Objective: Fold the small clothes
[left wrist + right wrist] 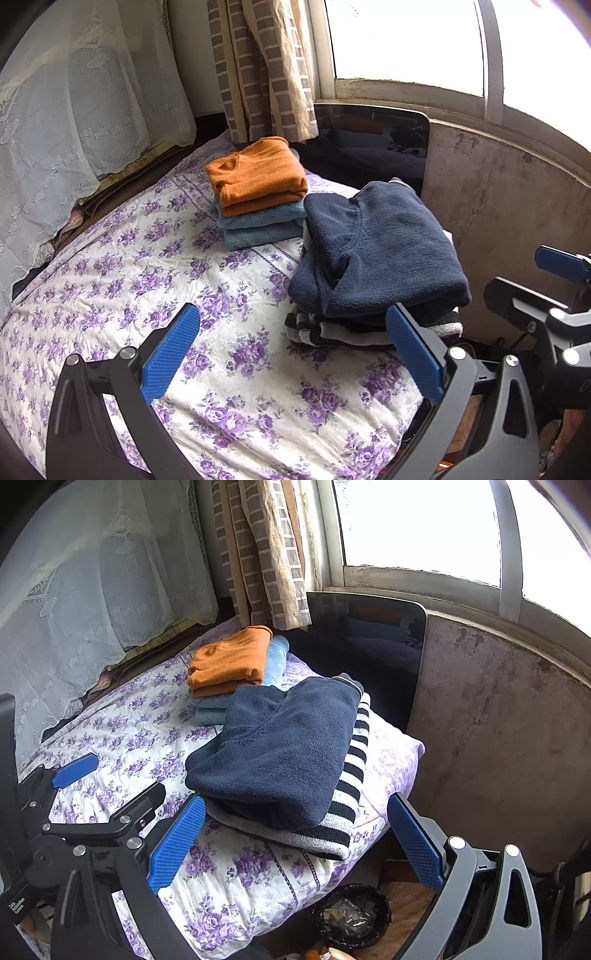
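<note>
A folded navy garment (pixel 373 251) (pixel 277 753) lies on top of a folded black-and-white striped garment (pixel 332 332) (pixel 351 786) on the purple-flowered bedsheet (pixel 166 266) (pixel 229 871). Behind it a folded orange garment (pixel 255 170) (pixel 229 661) tops a stack of folded blue ones (pixel 258 227) (pixel 275 661). My left gripper (pixel 291 354) is open and empty above the sheet, just in front of the navy pile. My right gripper (pixel 295 842) is open and empty at the near edge of that pile. Each gripper shows at the edge of the other's view.
A dark glossy panel (pixel 373 144) (pixel 365 642) stands behind the piles against a stained wall (pixel 509 214) (pixel 498 720) under a window. A checked curtain (pixel 266 70) and white lace cloth (pixel 74 110) hang at the back. A black bin (pixel 351 915) sits below the bed's edge.
</note>
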The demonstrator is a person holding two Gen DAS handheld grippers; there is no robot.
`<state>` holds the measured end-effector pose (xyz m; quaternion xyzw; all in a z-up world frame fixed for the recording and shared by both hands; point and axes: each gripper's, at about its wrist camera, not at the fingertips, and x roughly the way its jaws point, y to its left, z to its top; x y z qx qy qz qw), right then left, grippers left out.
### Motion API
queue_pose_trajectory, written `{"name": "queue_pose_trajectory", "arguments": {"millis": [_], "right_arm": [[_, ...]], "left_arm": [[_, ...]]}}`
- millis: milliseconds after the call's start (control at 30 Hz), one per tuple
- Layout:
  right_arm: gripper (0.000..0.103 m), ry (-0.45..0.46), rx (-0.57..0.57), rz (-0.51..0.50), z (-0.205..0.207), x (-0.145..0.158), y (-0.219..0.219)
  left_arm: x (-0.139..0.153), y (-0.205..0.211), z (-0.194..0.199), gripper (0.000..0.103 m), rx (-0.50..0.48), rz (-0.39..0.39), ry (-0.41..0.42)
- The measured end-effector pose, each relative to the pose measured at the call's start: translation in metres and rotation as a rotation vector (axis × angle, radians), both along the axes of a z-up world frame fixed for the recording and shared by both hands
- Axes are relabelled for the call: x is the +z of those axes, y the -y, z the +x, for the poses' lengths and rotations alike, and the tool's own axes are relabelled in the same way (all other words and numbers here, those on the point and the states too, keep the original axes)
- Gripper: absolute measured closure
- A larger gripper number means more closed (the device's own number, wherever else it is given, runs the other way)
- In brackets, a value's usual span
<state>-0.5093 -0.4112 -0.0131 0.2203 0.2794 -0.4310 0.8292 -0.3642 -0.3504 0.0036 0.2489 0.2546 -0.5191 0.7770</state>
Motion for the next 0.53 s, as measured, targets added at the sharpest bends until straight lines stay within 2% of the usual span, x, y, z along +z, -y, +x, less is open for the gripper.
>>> {"name": "queue_pose_trajectory", "arguments": {"millis": [267, 533], "right_arm": [[0.004, -0.001, 0.0, 0.005, 0.0003, -0.0005, 0.0011], [0.004, 0.0, 0.0, 0.007, 0.0005, -0.0009, 0.0014]], "left_arm": [[-0.0014, 0.0046, -0.0043, 0.005, -0.01, 0.013, 0.015], [-0.0036, 0.007, 0.004, 0.005, 0.003, 0.026, -0.022]]}}
